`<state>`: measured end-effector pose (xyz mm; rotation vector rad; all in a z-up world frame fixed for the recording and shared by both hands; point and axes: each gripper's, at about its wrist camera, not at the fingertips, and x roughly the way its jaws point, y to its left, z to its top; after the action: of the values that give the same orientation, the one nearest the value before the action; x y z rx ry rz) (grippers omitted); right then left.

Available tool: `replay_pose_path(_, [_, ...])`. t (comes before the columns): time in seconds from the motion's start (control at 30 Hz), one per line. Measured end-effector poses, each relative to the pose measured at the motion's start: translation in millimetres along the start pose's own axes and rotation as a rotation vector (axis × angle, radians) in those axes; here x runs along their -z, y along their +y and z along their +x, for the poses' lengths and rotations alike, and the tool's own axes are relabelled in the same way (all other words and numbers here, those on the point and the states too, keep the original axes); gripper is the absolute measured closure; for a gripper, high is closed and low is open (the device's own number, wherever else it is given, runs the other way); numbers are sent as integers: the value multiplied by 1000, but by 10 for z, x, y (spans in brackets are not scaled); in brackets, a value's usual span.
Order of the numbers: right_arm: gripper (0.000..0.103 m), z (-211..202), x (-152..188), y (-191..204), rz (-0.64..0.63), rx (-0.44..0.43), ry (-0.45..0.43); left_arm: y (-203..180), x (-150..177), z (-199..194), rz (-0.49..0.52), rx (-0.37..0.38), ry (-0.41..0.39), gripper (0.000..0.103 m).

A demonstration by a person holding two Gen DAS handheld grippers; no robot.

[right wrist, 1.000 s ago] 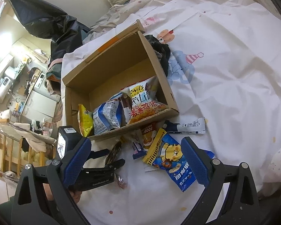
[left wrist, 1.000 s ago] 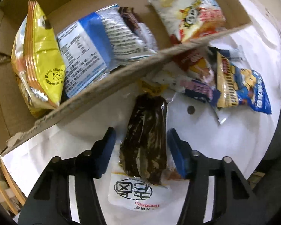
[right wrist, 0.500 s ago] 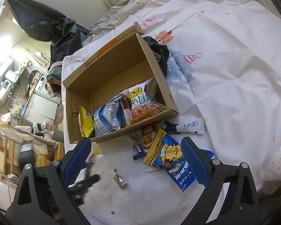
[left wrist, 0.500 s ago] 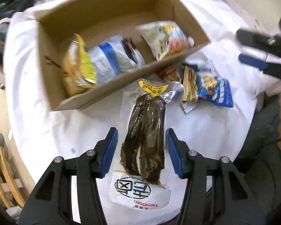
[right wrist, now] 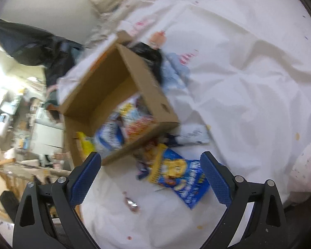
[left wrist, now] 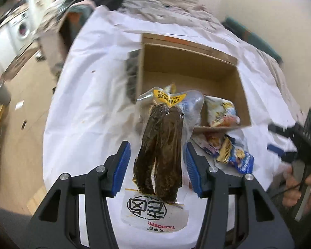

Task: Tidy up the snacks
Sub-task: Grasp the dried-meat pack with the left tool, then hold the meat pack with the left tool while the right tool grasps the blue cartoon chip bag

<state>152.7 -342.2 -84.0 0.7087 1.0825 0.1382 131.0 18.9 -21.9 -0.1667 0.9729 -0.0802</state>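
Surface: bed with white sheet (right wrist: 248,87), cartoon print; wood floor (left wrist: 24,112) and appliances beyond.
Cardboard box (left wrist: 197,66): open, on the sheet, chip bags inside.
Vacuum-sealed dark snack pack (left wrist: 161,155): clear pouch, yellow label; grasped in the left gripper (left wrist: 158,166), lifted before the box.
Blue-yellow snack bag (right wrist: 176,176): on the sheet beside the box.
Right gripper (right wrist: 150,176): released, nothing held.

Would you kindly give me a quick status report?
Left hand-held gripper carrying the dark vacuum-packed snack. Right hand-held gripper open, empty. Cardboard box ahead, nothing blocking.
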Motion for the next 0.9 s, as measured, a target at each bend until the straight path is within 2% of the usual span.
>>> replay_pose_path(0.13, [4,377,55,-5,-51,140,165,93,24,82,-29,2,47,54])
replay_pose_path(0.2, [4,583,89,142,-180,206,266,141,31,77,-44,20,61,54])
replay_pose_path(0.27, [4,732,137,399,-404,281,314,111,69,100,-50,26,57,54])
replay_pose_path(0.33, [4,883,170,539,-543,348,356,85,76,65,-43,35,41,54])
replay_pose_path(0.43, [4,1087,195,591,-618,362,423,38,61,1,-28,41,20,54])
replay_pose_path(0.6, [8,1320,207,526,-629,380,492,49,30,-50,-31,37,-2,54])
replay_pose_path(0.67, [17,1334,191,512,-637,392,484,55,25,-38,-33,38,3,54])
replay_pose_path(0.73, [32,1319,173,504,-637,384,480,53,22,-31,-33,38,8,54])
replay_pose_path(0.83, [45,1250,136,462,-625,358,476,42,36,-28,-30,35,10,54])
replay_pose_path(0.9, [48,1184,122,472,-630,347,467,44,37,-26,-29,31,9,54])
